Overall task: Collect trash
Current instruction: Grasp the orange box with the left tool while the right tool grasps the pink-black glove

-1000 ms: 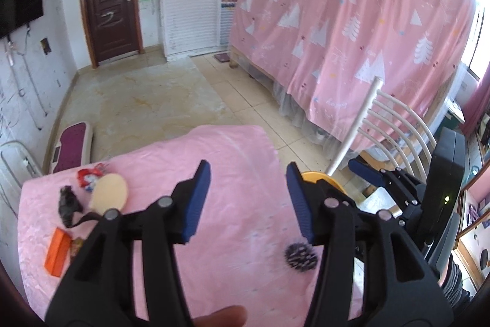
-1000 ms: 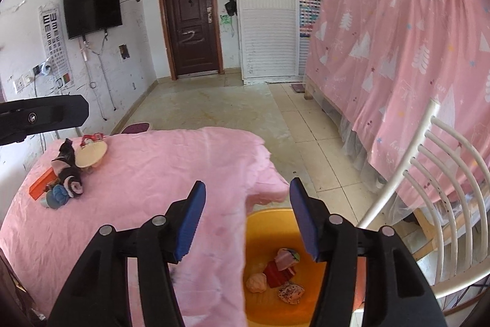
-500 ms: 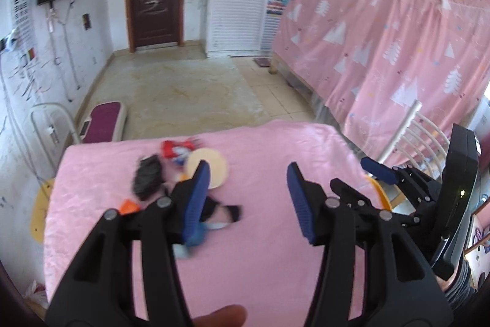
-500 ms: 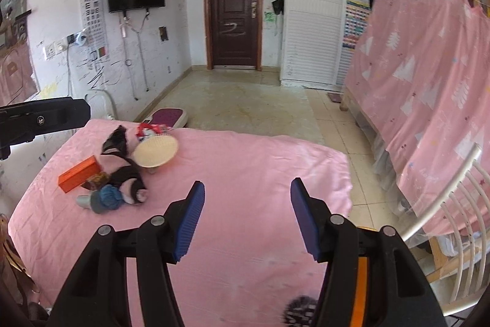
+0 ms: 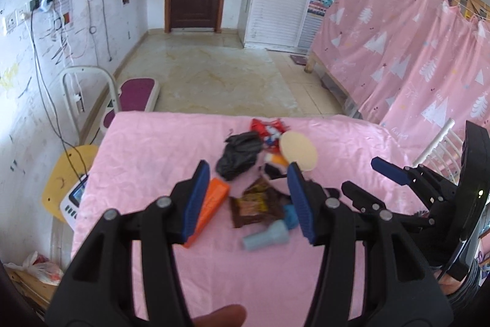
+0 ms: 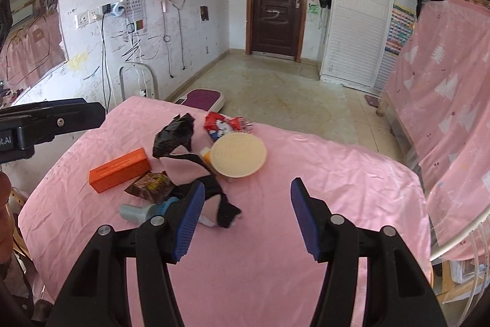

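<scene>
A pile of trash lies on the pink-covered table [image 5: 183, 281]: an orange box [image 5: 214, 201], a brown wrapper [image 5: 257, 204], a blue-grey bottle [image 5: 269, 236], a black bag [image 5: 240, 155], a red wrapper [image 5: 266, 127] and a round beige lid [image 5: 298, 150]. My left gripper [image 5: 249, 199] hovers open over the pile, empty, with the brown wrapper showing through its gap. My right gripper [image 6: 245, 219] is open and empty over bare cloth, right of the bottle [image 6: 137, 212] and a black strap [image 6: 214, 195]. The orange box [image 6: 121, 169] and lid [image 6: 239, 155] lie beyond it.
A white slatted chair [image 6: 459, 238] stands off the table's right side. On the floor past the far edge is a purple scale [image 5: 137, 94]. A yellow stool [image 5: 65, 173] with a small device sits at the left. A pink curtain [image 5: 413, 51] hangs on the right.
Both grippers swung left, away from the yellow basin and chair at the table's right end, until the trash pile came under them. Their jaws stayed open at the same width.
</scene>
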A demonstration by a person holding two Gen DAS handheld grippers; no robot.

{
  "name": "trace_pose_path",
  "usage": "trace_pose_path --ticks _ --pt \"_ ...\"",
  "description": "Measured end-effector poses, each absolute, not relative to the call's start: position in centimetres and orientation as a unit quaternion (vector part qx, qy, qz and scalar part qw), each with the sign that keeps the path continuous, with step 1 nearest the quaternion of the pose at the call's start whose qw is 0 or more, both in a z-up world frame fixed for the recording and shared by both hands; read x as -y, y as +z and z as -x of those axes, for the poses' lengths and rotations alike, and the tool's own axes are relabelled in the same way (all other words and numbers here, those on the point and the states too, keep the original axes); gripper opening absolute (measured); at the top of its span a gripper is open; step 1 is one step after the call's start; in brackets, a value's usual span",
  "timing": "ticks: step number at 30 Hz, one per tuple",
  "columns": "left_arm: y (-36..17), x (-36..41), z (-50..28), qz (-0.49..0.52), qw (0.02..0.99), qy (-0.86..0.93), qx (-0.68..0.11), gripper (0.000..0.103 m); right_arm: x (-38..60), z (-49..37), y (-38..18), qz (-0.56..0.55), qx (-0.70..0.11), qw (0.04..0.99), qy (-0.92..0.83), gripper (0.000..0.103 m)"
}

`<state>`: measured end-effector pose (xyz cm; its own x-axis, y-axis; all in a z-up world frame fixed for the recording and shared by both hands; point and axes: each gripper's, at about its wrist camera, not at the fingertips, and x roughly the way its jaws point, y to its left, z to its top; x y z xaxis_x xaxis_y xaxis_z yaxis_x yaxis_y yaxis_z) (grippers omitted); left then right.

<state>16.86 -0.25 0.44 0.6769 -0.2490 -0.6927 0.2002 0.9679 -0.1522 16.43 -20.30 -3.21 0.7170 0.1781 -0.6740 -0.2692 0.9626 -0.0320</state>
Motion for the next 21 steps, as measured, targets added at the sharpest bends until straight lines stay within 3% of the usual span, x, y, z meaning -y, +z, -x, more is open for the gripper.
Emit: trace_pose_path --ticks 21 --pt "-7.1 -0.6 -20.1 -0.067 0.873 -0.155 -0.457 0.051 16.5 -19.6 -6.1 0.087 -0.393 0.900 0.167 0.049"
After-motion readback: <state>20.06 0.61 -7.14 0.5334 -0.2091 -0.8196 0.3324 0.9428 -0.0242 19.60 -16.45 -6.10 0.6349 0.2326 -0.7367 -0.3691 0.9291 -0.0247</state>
